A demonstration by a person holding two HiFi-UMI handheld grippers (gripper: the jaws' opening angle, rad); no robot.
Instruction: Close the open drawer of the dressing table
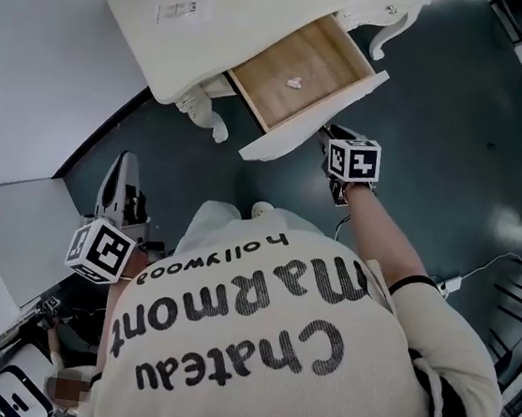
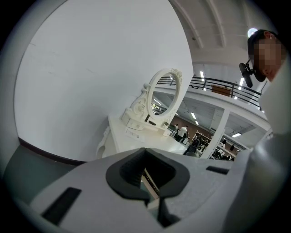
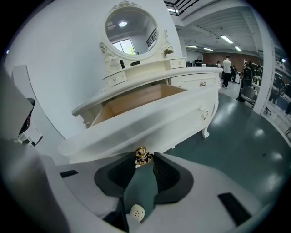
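Drawer (image 1: 311,127) is standing pulled out of the table (image 1: 191,48), with its front facing us. We are holding the right gripper (image 3: 143,160) at that front, its fingers clamping the gold handle (image 3: 142,155). We are keeping the left gripper (image 2: 145,151) well apart from the drawer, its fingers together and empty, pointing toward the mirror (image 2: 165,93).
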